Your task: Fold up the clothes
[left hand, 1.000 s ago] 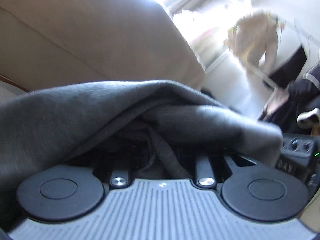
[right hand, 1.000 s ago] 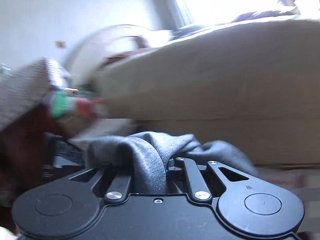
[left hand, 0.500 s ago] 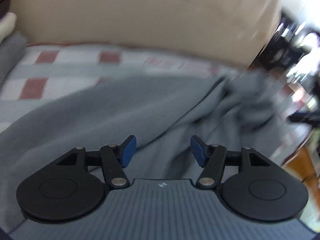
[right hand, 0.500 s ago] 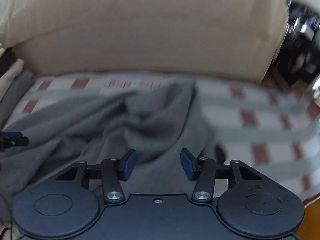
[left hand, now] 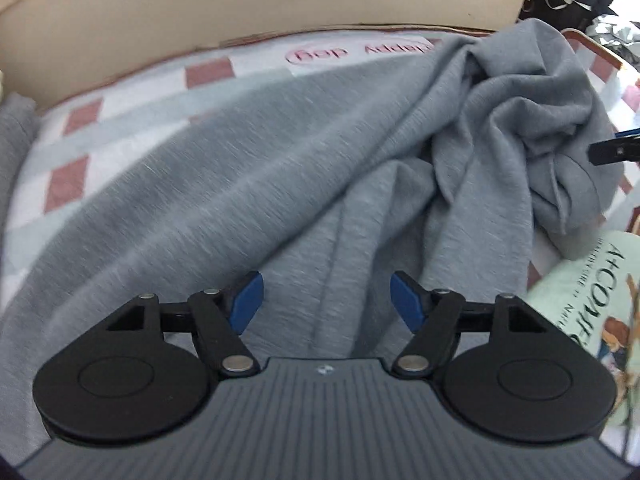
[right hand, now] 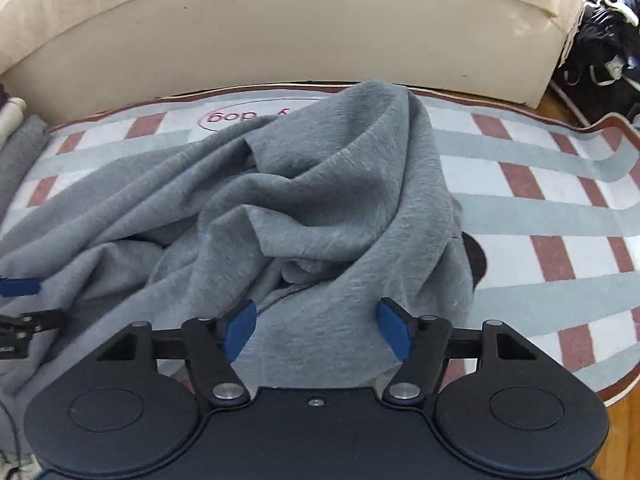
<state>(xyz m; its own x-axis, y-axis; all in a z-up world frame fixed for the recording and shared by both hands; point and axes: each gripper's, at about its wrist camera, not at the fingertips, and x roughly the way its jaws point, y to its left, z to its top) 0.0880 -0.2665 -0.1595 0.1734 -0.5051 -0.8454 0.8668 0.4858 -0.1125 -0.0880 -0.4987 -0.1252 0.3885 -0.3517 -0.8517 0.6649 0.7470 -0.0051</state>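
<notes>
Left wrist view: left gripper (left hand: 326,300) over the grey garment (left hand: 248,184), jaws opening, pads clear of the cloth, nothing clamped; garment spread rumpled across the checked rug (left hand: 76,140) in front of the beige sofa (left hand: 260,4), bunched toward the right. Right wrist view: right gripper (right hand: 314,330) above the heaped grey garment (right hand: 328,200), jaws opening, released, cloth lying loose below on the rug (right hand: 540,208)

The grey garment (right hand: 328,200) covers part of the rug's lettering (right hand: 228,117) and runs off the left edge.
</notes>
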